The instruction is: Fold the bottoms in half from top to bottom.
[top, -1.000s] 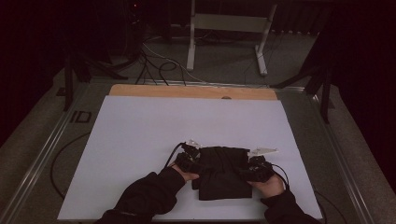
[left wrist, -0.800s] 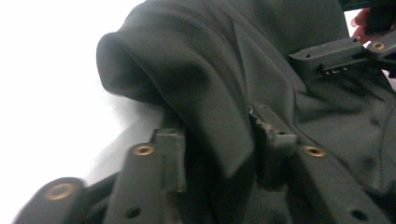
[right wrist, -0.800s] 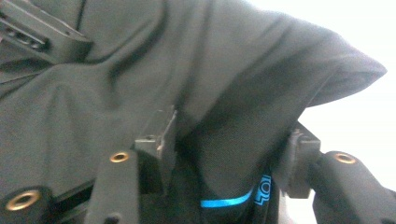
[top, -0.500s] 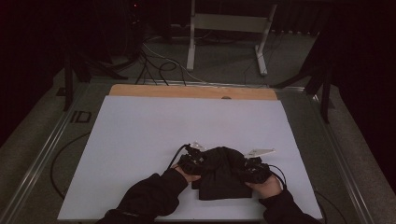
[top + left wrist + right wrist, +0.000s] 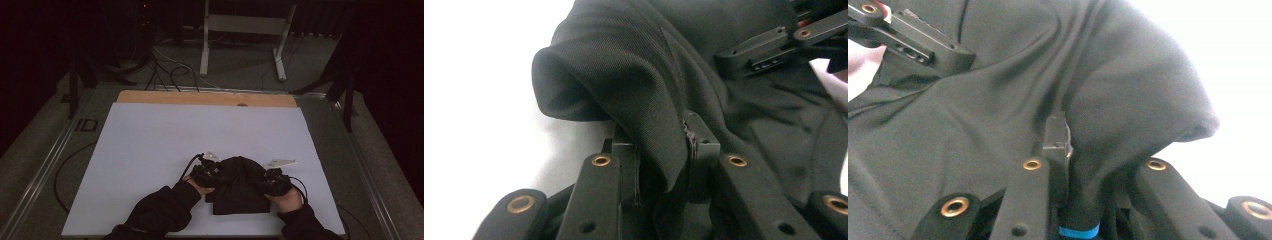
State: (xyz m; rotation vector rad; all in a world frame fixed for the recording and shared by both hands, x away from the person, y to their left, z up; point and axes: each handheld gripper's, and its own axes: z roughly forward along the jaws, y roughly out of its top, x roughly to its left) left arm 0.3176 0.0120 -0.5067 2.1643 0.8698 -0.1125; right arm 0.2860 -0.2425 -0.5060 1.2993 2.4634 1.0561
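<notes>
Evidently soft and limp, the black cloth (image 5: 239, 186) lies bunched at the near middle of the white desk (image 5: 150, 150). Left gripper (image 5: 663, 165) and right gripper (image 5: 1083, 170) fingers pinch its raised side folds, sensible holds.

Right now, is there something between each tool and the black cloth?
Nothing visible. The left tool and the right tool each already pinch a fold of the black cloth between their jaws, on the white table.
</notes>
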